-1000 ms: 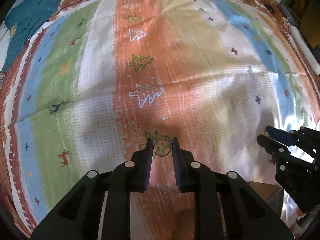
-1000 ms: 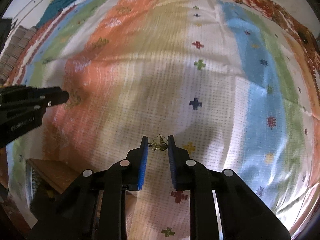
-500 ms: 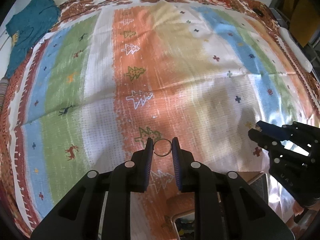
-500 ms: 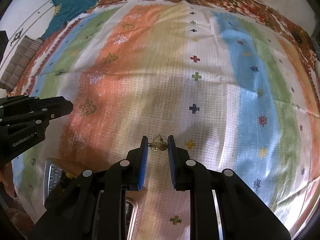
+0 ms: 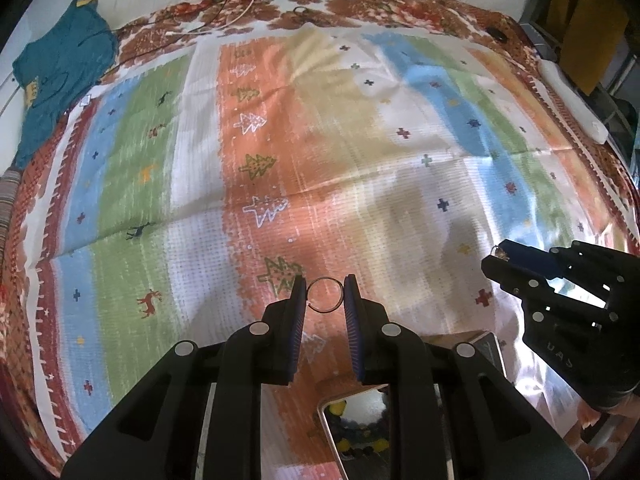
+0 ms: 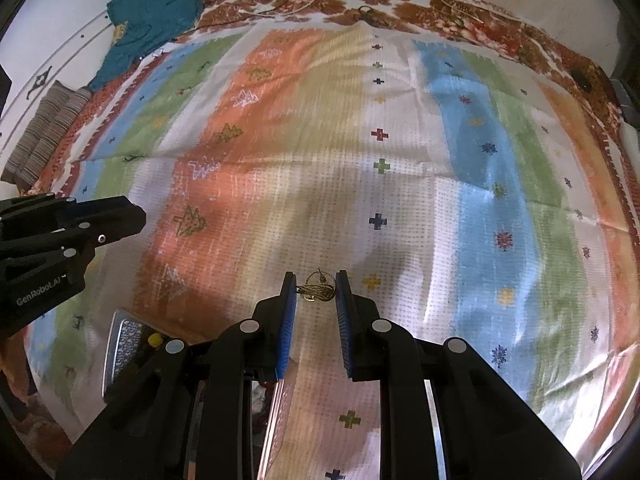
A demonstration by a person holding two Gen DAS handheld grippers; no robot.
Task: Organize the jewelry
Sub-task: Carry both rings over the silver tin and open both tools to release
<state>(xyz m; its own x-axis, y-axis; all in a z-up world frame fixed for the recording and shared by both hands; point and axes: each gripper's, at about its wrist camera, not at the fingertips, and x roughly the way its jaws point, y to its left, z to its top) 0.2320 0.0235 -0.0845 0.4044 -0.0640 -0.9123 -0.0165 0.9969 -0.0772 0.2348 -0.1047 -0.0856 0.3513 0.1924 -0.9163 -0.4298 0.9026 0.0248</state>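
Note:
My left gripper (image 5: 324, 290) is shut on a thin dark metal ring (image 5: 325, 296), pinched by its edges between the fingertips above the striped cloth. A small gold ornament (image 6: 318, 290) sits between the fingertips of my right gripper (image 6: 316, 286), which is shut on it. In the left wrist view the right gripper (image 5: 500, 258) shows at the right edge with the gold piece at its tip. The left gripper (image 6: 136, 216) enters the right wrist view from the left. A mirrored jewelry box (image 5: 360, 424) with coloured beads lies below both grippers, partly hidden by the fingers.
A striped patterned cloth (image 5: 360, 160) covers the bed. A teal garment (image 5: 60, 72) lies at the far left corner, cables (image 5: 240, 12) at the far edge, a white object (image 5: 572, 100) at the right edge, folded striped fabric (image 6: 44, 136) at the left.
Both grippers have risen from the cloth with their pieces held; the cloth looks farther away and the mirrored box has come into view beneath them.

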